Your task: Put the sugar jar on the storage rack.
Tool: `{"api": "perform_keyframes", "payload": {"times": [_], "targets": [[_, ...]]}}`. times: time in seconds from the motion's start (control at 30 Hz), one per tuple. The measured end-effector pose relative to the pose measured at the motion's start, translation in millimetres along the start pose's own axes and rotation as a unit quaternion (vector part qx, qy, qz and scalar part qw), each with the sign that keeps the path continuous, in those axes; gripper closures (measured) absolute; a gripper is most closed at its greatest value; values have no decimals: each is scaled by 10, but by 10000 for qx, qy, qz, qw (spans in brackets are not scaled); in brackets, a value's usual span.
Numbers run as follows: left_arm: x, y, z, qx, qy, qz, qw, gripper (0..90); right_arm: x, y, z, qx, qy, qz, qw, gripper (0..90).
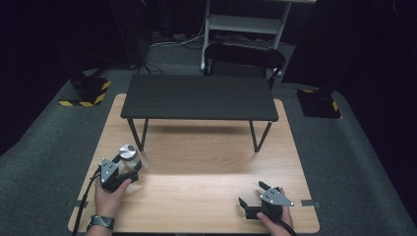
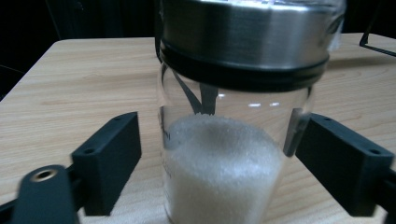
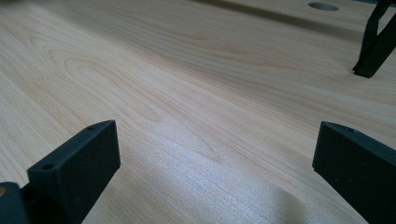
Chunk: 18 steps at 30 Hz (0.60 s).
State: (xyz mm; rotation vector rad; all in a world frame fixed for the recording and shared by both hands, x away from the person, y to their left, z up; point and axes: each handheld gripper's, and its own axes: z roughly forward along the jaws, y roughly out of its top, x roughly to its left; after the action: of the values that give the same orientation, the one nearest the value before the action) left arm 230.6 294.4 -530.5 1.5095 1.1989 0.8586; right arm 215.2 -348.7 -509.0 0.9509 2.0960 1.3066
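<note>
A glass jar (image 1: 129, 153) with a metal lid stands upright near the left edge of the wooden table (image 1: 206, 162). It is part filled with white grains (image 2: 219, 163). My left gripper (image 1: 129, 164) reaches around the jar (image 2: 233, 107) from the near side, one jaw on each flank. In the left gripper view the right pad (image 2: 327, 158) meets the glass, while a strip of table shows between the left pad (image 2: 116, 154) and the jar. My right gripper (image 1: 252, 193) rests near the front right of the table, open, with bare wood between its jaws (image 3: 215, 158).
A low black stand (image 1: 199, 97) on thin legs spans the far half of the table; one leg (image 3: 373, 46) shows in the right gripper view. A black chair (image 1: 244, 55) and a white rack (image 1: 246, 22) stand beyond the table.
</note>
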Motion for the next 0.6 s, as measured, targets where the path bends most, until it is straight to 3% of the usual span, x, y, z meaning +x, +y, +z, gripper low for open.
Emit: {"api": "perform_keyframes", "payload": {"times": [0.2, 0.47, 0.6], "targets": [[-25, -12, 23, -73, 4, -25, 10000, 290, -2, -2, -1, -4, 4, 4, 10000, 7], [16, -14, -4, -93, -109, -180, 9997, 300, -3, -3, -1, -7, 7, 3, 10000, 7], [-6, -7, -41, -131, -146, -74, 9998, 302, -2, -5, -2, -15, 5, 5, 10000, 7]]}}
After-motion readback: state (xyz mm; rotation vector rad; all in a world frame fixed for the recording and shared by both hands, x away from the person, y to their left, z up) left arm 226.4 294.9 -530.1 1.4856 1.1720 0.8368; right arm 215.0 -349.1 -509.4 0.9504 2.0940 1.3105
